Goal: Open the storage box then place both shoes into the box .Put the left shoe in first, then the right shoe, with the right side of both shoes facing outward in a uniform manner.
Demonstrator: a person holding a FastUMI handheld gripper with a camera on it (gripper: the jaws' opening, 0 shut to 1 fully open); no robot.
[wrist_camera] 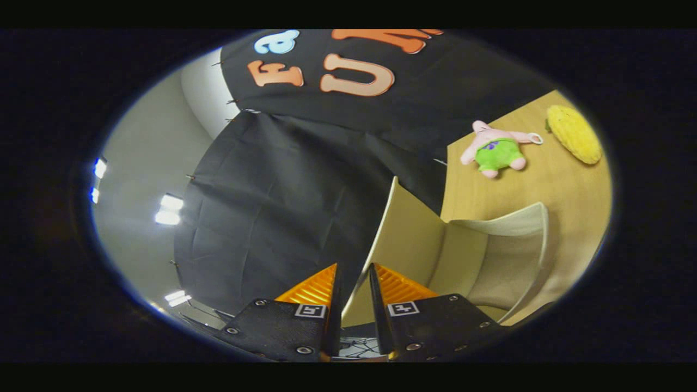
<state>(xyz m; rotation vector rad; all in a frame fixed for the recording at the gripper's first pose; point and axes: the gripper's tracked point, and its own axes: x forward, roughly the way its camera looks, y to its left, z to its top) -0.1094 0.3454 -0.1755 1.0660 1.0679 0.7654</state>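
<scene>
Storage box (pixel 490 256) on desk (pixel 555 179), interior exposed, lid panel (pixel 405 234) raised, edge running down between fingers of hand-held gripper (pixel 353 272). Fingers nearly together on that thin edge, apparently clamped. Probably opening step, near done. Next: release lid, fetch left shoe. Beyond: plush star (pixel 495 149), yellow toy (pixel 574 133).

Open cream storage box (pixel 490 256), lid raised
</scene>
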